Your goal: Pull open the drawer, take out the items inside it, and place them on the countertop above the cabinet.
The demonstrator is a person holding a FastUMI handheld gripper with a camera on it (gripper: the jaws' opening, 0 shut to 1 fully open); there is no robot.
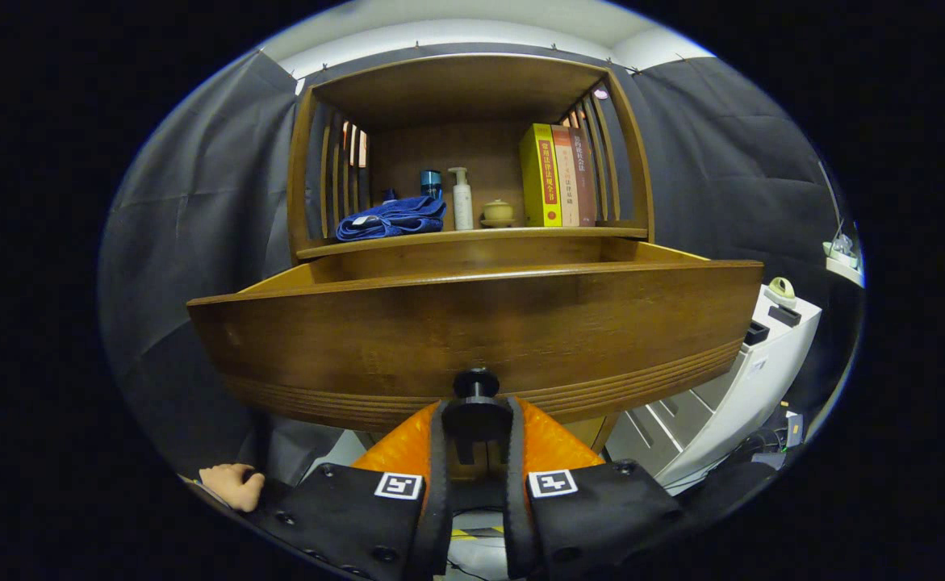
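Note:
A wooden cabinet has its drawer [472,331] pulled out toward me. The wide drawer front hides whatever lies inside. My gripper [476,407] is at the bottom middle of that front, shut on the small dark drawer knob [476,381], with a finger on each side of it. Above the drawer runs the countertop [601,232], set inside an open wooden shelf frame. On it lie a folded blue towel [391,218], a dark blue bottle [431,183], a white pump bottle [462,199], a small lidded pot [497,212] and several upright books [557,175].
A white unit with drawers [722,403] stands close to the cabinet's right side, with a tape roll [780,288] on top. A person's hand [234,486] rests low beside my left finger. Dark cloth walls surround the cabinet.

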